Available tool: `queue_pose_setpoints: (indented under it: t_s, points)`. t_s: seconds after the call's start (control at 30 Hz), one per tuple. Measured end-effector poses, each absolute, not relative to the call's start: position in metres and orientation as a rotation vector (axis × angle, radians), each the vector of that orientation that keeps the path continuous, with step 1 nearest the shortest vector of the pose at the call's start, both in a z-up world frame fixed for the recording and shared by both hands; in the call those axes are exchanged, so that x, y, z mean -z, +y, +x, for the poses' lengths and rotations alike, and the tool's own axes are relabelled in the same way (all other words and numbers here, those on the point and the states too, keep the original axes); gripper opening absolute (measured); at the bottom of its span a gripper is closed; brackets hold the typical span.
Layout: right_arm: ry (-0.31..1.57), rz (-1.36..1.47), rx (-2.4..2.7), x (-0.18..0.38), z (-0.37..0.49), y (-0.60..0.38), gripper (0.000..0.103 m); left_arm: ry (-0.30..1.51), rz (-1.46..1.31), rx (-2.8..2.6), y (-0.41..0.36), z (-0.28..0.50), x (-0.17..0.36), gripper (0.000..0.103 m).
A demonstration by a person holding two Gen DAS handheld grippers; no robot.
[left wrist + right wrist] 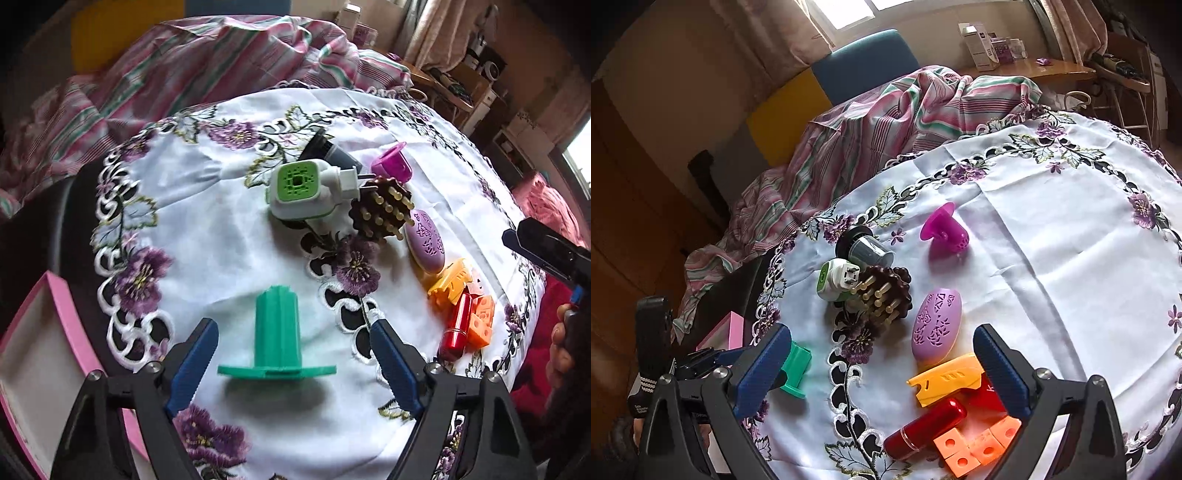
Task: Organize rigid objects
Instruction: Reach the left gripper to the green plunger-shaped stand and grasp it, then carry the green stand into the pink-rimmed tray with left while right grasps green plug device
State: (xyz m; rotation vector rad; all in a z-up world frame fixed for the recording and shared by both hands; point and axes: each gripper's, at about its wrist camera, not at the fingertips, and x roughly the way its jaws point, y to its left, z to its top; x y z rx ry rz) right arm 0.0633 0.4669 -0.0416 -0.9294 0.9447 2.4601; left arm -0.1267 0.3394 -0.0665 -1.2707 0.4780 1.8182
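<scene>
Left wrist view: your left tongs (293,363) are hanging spread around the green flanged spool (277,341) near the table's (229,229) edge; centre its ribbed barrel, then squeeze. Your right tongs (882,373) are hovering spread.

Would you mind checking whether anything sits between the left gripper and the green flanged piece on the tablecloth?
Nothing visible does. The left gripper is open, and the green flanged piece stands upright between its blue fingers with only bare tablecloth around it. The nearest clutter, the red tube, lies off to the right.
</scene>
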Motion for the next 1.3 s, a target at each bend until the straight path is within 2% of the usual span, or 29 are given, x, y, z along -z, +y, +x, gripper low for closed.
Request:
queue_pose_setpoints:
  t_s: [0.1,0.13,0.17,0.2,0.23,0.27,0.5,0.6,0.73,0.8,0.93,1.03,1.1,1.2,1.3]
  points:
    - [0.935,-0.937,-2.463,0.042,0.061,0.465,0.101,0.529,-1.294,-1.801,0.350,-0.128,0.081,0.083]
    - [0.926,-0.945,-2.464,0.043,0.060,0.464,0.101,0.540,-1.310,-1.791,0.352,-0.128,0.087,0.074]
    - [0.918,-0.954,-2.463,0.043,0.059,0.463,0.101,0.558,-1.321,-1.780,0.354,-0.128,0.092,0.059]
    - [0.914,-0.957,-2.460,0.044,0.059,0.463,0.101,0.582,-1.331,-1.782,0.356,-0.128,0.098,0.052]
    - [0.914,-0.959,-2.460,0.045,0.059,0.463,0.101,0.588,-1.335,-1.789,0.355,-0.128,0.102,0.037]
    - [0.914,-0.962,-2.463,0.045,0.059,0.463,0.101,0.583,-1.336,-1.798,0.353,-0.129,0.104,0.031]
    - [0.927,-1.028,-2.467,0.051,0.054,0.461,0.101,0.319,-1.275,-1.875,0.306,-0.129,0.075,0.030]
    - [0.872,-1.096,-2.489,0.050,0.043,0.450,0.099,0.221,-1.238,-1.906,0.280,-0.122,0.054,0.030]
    - [0.734,-1.153,-2.574,0.035,0.005,0.438,0.099,0.189,-1.139,-1.977,0.251,-0.107,0.023,0.030]
    - [0.725,-1.192,-2.615,0.031,-0.022,0.436,0.099,0.164,-1.128,-1.988,0.235,-0.102,0.016,0.030]
    - [0.793,-1.240,-2.615,0.033,-0.080,0.449,0.099,0.091,-1.128,-2.032,0.198,-0.095,0.010,0.030]
    - [0.755,-1.264,-2.558,0.045,-0.114,0.457,0.099,0.025,-1.159,-2.078,0.171,-0.097,0.009,0.030]
    - [0.829,-1.370,-2.510,0.065,-0.127,0.459,0.098,-0.023,-1.175,-2.099,0.156,-0.098,0.011,0.030]
    - [0.953,-1.498,-2.569,0.080,-0.123,0.440,0.095,-0.054,-1.185,-2.128,0.138,-0.098,0.013,0.030]
    - [0.953,-1.536,-2.629,0.078,-0.106,0.419,0.094,-0.094,-1.198,-2.132,0.124,-0.099,0.015,0.030]
